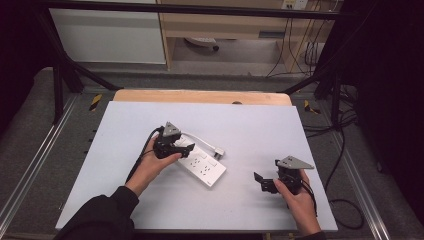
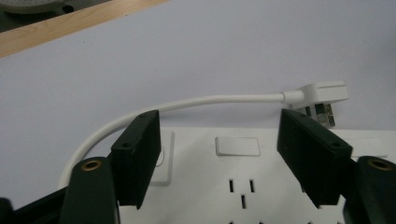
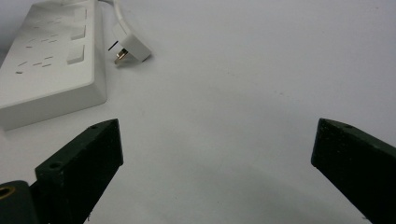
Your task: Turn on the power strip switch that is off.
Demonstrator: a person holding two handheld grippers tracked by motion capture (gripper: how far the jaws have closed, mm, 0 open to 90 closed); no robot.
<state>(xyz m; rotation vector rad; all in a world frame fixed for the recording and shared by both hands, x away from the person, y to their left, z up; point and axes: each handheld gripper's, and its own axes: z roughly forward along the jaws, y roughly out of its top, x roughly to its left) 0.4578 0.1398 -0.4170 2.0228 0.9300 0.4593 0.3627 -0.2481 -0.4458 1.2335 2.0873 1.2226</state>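
Note:
A white power strip lies at an angle in the middle of the pale table, with its short white cable curling to a plug that rests on the table beside it. My left gripper sits over the strip's far-left end. In the left gripper view its jaws stand apart above the strip's face, with a rocker switch between them; the pads press on nothing that I can see. The plug lies just beyond. My right gripper rests open near the front right, with bare table between its jaws.
A wooden strip borders the table's far edge. Black frame bars stand at the back corners. Loose cables trail on the floor at the right. In the right gripper view the strip and plug lie at the upper left.

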